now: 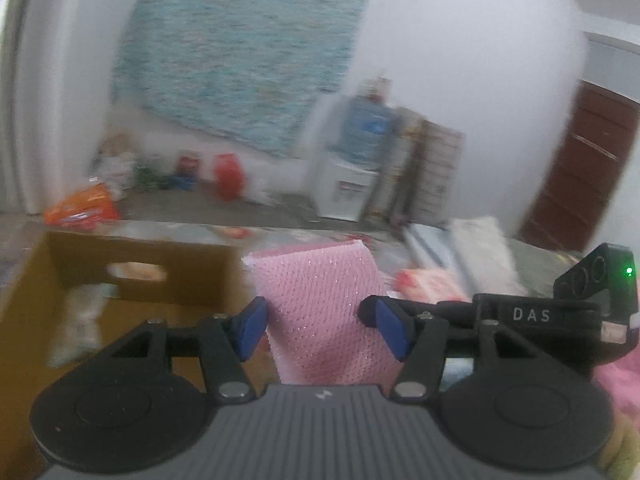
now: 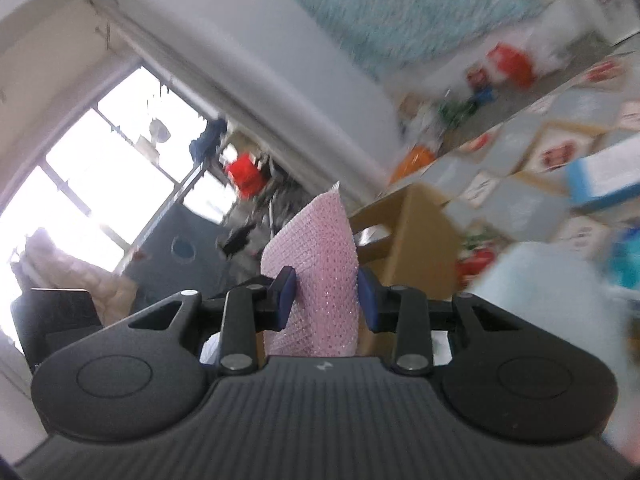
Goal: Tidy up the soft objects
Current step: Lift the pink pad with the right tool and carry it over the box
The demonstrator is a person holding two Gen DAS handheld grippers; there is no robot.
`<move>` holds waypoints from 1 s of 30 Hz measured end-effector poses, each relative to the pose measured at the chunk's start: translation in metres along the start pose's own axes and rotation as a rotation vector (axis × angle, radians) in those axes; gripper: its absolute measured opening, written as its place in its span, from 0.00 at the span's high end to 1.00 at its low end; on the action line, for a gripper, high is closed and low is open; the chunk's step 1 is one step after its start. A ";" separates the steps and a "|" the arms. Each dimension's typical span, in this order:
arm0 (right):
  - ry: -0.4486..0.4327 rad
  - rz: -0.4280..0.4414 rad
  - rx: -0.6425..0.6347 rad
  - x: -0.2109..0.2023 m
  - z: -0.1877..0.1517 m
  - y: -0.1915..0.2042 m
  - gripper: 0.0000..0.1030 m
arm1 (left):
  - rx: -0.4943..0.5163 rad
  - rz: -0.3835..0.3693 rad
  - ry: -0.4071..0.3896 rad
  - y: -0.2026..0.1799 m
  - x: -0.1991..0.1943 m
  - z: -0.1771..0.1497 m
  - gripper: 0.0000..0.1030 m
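A pink glittery mesh cloth (image 1: 320, 300) stands up between the blue pads of my left gripper (image 1: 322, 328), and both pads touch its side edges. From the right, the black housing (image 1: 532, 314) of the other tool reaches in, its tip at the cloth's right edge. In the right wrist view the same pink cloth (image 2: 316, 256) rises as a folded cone, with my right gripper (image 2: 326, 300) shut on it. An open cardboard box (image 1: 132, 276) sits just left of the cloth and holds a pale item; it shows behind the cloth as the box (image 2: 412, 240). Both views are blurred.
A table with a patterned cover (image 2: 532, 152) carries a white folded soft item (image 1: 484, 248), a red-and-white packet (image 1: 428, 282) and an orange packet (image 1: 80, 208). A blue-and-white box (image 2: 604, 176) lies at the right. A water dispenser (image 1: 352, 168) and a brown door (image 1: 580, 176) stand beyond.
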State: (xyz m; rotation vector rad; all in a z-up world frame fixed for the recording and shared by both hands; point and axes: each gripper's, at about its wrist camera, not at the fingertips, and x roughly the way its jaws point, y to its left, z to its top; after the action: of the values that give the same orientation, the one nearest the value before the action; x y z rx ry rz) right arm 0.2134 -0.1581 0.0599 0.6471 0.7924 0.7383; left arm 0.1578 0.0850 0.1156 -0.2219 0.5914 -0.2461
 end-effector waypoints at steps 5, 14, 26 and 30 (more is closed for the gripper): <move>0.126 -0.045 -0.026 0.091 0.011 0.037 0.68 | -0.108 0.082 0.055 0.070 0.016 0.029 0.42; 0.279 -0.165 -0.036 0.203 0.009 0.069 0.74 | -0.297 0.069 0.180 0.168 0.059 0.032 0.49; 0.338 -0.216 -0.069 0.225 0.007 0.044 0.71 | -0.200 0.161 0.239 0.167 0.062 0.010 0.33; 0.377 -0.191 -0.184 0.206 0.018 0.056 0.62 | -0.118 0.137 0.274 0.152 0.035 0.002 0.24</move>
State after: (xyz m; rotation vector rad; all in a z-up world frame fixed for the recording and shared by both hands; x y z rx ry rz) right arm 0.3101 0.0307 0.0311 0.2624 1.1005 0.7570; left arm 0.2119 0.2190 0.0567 -0.2627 0.8906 -0.1090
